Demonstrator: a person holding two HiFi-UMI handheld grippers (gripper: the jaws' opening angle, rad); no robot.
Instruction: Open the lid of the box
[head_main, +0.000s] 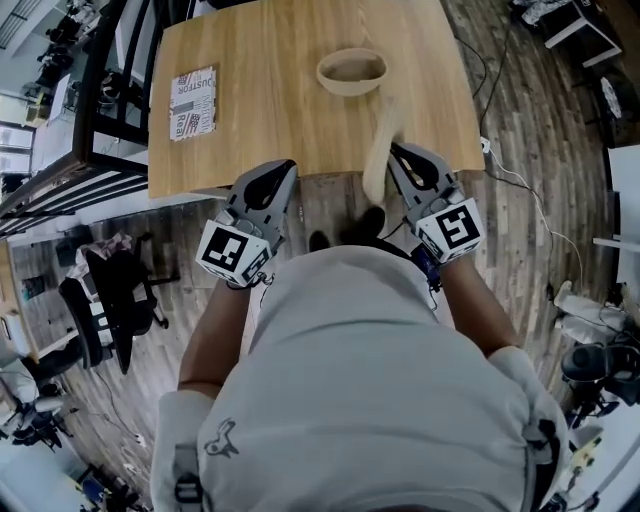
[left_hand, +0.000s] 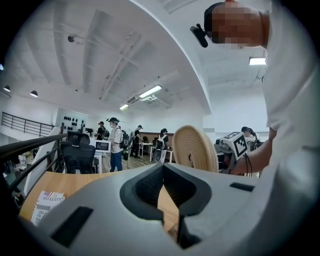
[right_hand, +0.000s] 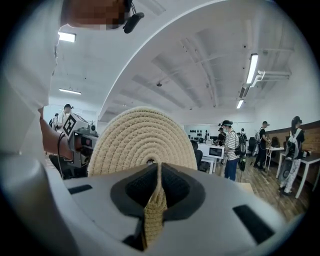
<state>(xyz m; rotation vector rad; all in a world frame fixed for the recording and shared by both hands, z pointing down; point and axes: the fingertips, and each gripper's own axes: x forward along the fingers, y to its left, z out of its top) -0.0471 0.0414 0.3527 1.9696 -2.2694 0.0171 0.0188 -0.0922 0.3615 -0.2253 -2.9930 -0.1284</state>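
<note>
Pinching only a narrow fold of the woven lid (right_hand: 142, 137) at its rim, the right gripper (right_hand: 158, 172) has its fingers clamped on it. The disc stands on edge beyond them, clear of the box and over the near edge of the tabletop (head_main: 280, 90). That thin hold is the risk: a swing or a slackened squeeze could let the floppy weave slide out and drop to the floor rather than onto the wood. The left gripper (head_main: 283, 178), level beside it with its fingers together on nothing, offers no backup. Farther off, the open box (head_main: 351, 90) sits alone on the tabletop, and a careless set-down could knock it. A printed booklet (head_main: 193, 103) lies well to its left.
</note>
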